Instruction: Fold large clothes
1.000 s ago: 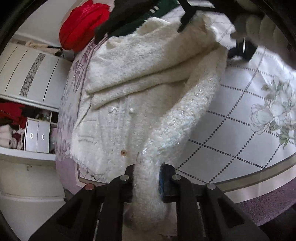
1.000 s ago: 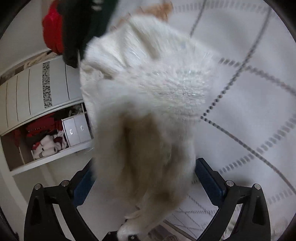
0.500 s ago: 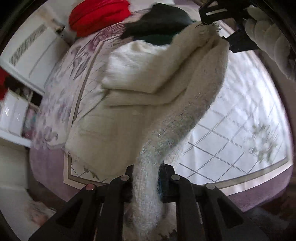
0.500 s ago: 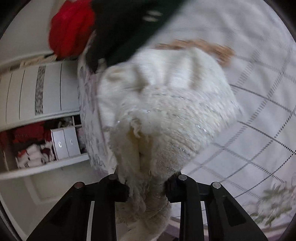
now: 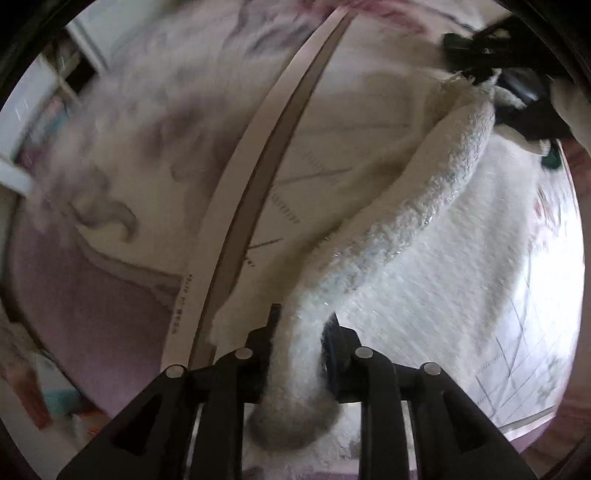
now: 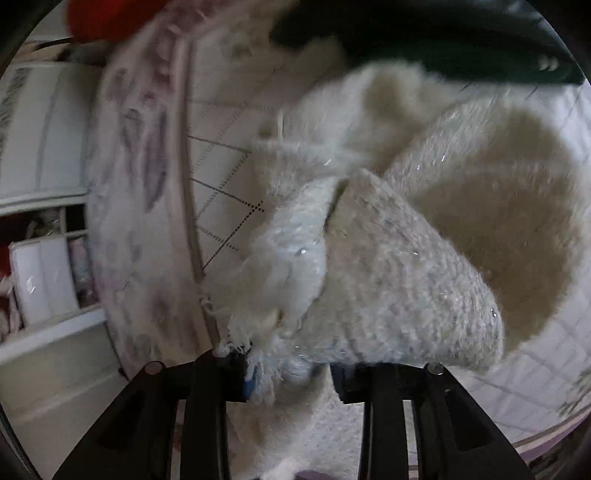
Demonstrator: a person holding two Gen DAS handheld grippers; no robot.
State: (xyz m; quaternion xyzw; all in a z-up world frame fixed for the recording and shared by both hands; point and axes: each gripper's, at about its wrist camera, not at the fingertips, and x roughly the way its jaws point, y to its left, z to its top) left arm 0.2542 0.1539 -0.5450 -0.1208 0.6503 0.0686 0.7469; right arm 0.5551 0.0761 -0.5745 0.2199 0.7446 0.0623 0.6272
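A large fluffy white sweater lies partly on the patterned bedspread. My left gripper is shut on a thick fold of it, which runs as a taut roll up to my right gripper at the top right. In the right wrist view my right gripper is shut on a frayed edge of the sweater, which bulges over the jaws and opens into a hollow on the right.
The bed's taupe border stripe runs diagonally, with purple carpet beyond the bed edge. A dark green garment and a red garment lie at the far end. White shelves stand left.
Both grippers have swung left with the sweater. The left view now looks down over the bed's edge and floor. The sweater's fold has been carried across, and the views are motion-blurred.
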